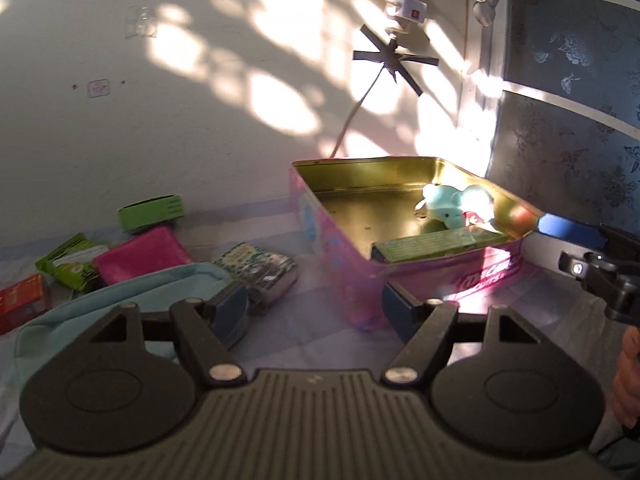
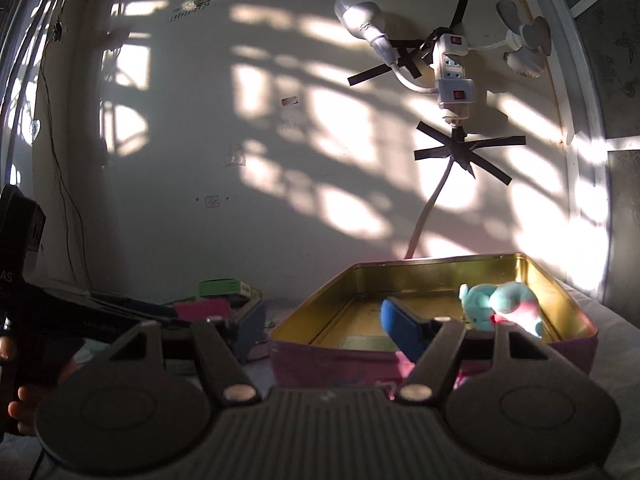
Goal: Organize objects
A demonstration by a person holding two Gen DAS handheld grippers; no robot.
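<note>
A pink tin with a gold inside stands open by the wall; it also shows in the right wrist view. In it lie a teal plush toy and a green box. My left gripper is open and empty, just in front of the tin's near corner. My right gripper is open and empty, its right finger over the tin's near rim. It shows at the right edge of the left wrist view.
Left of the tin lie a patterned pack, a pink pouch, a light-blue pouch, green packets, a green box and a red box. A taped power strip hangs on the wall behind.
</note>
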